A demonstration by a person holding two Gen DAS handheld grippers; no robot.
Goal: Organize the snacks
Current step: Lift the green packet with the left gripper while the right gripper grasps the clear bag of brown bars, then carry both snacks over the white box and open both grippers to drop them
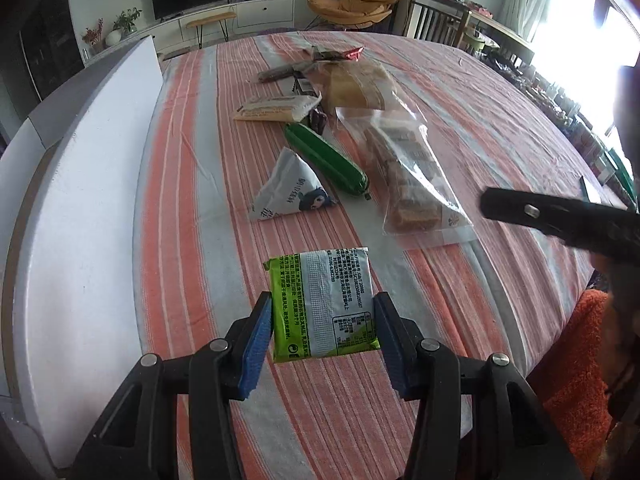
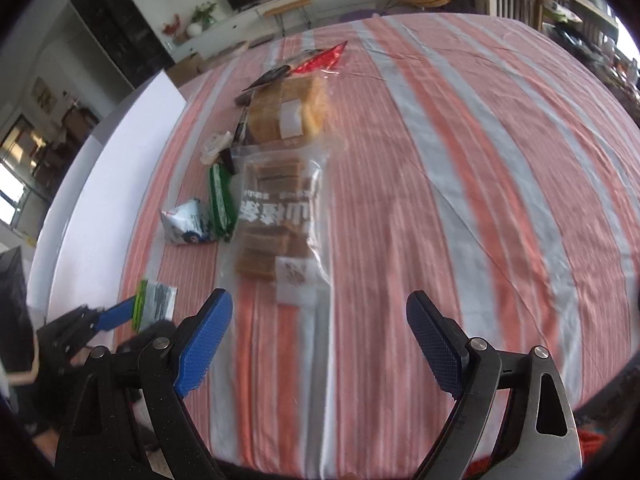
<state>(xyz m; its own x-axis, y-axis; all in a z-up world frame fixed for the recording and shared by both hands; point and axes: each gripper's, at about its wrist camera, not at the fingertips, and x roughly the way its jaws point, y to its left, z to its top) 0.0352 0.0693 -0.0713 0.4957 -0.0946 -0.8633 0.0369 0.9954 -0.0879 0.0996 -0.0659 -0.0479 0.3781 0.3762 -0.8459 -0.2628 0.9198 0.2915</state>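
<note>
A flat green and silver snack packet (image 1: 326,304) sits between the blue pads of my left gripper (image 1: 322,330), which is shut on its two side edges just above the striped tablecloth. The packet also shows in the right wrist view (image 2: 156,303), held by the left gripper (image 2: 120,316). My right gripper (image 2: 320,340) is open and empty, over the cloth in front of a clear bag of brown biscuits (image 2: 276,224). In the left wrist view only one black arm of the right gripper (image 1: 560,220) shows at the right.
Further back lie a white triangular pouch (image 1: 288,190), a long green packet (image 1: 326,158), the clear biscuit bag (image 1: 412,176), a beige packet (image 1: 276,108), a bread bag (image 1: 360,84) and a red wrapper (image 1: 344,55). A white box wall (image 1: 88,200) stands along the left.
</note>
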